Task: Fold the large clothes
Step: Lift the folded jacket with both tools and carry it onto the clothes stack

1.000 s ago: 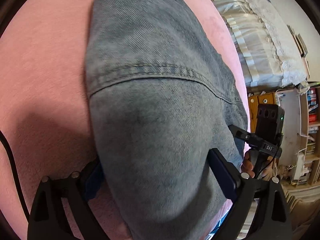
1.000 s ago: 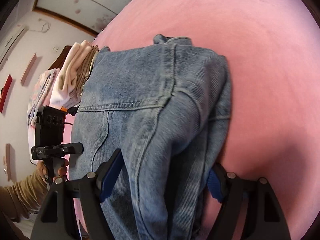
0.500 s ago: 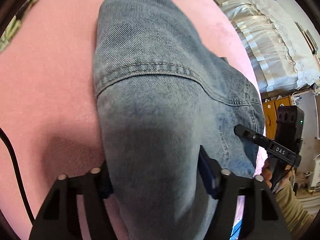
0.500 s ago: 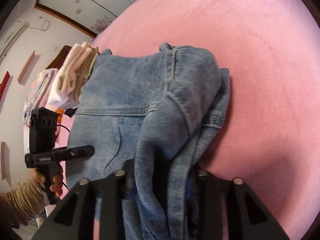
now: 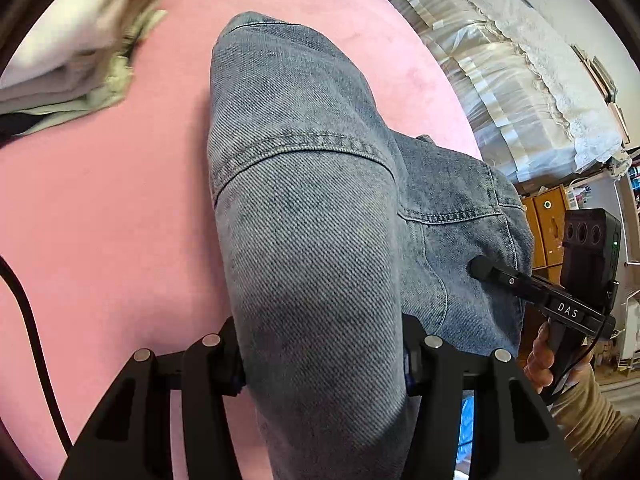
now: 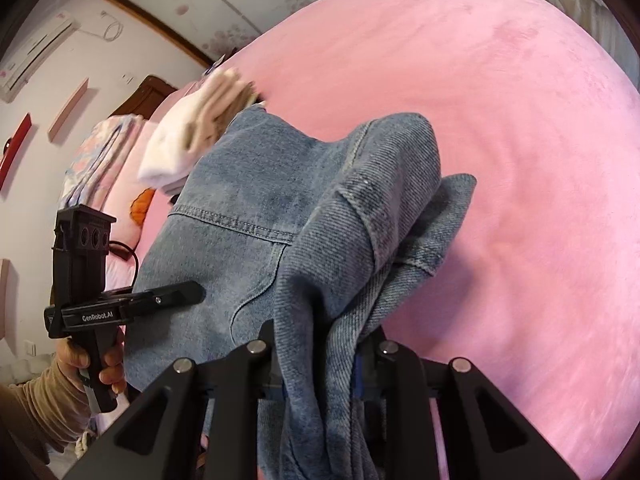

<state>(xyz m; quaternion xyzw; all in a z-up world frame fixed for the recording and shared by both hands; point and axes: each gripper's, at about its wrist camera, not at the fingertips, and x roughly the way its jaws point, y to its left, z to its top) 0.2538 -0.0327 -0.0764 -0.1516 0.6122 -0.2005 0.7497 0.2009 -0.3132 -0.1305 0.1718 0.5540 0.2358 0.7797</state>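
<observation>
A blue denim garment (image 5: 304,208) lies on the pink bedspread (image 5: 100,208), its near end lifted. My left gripper (image 5: 322,364) is shut on a thick fold of the denim, which hides its fingertips. My right gripper (image 6: 320,364) is shut on a bunched edge of the same denim garment (image 6: 248,208), which drapes over its fingers. The right gripper also shows in the left wrist view (image 5: 480,270), at the garment's right side. The left gripper shows in the right wrist view (image 6: 192,292), at the garment's left side.
A stack of folded pale clothes (image 5: 68,52) lies at the far left of the bedspread; it also shows in the right wrist view (image 6: 192,136). White curtains (image 5: 512,92) and wooden furniture (image 5: 548,216) stand beyond the bed. A black cable (image 5: 28,320) runs at left.
Both grippers' jaws have closed in on the denim and lifted its near end. The views have pulled back, so the folded clothes stack now shows.
</observation>
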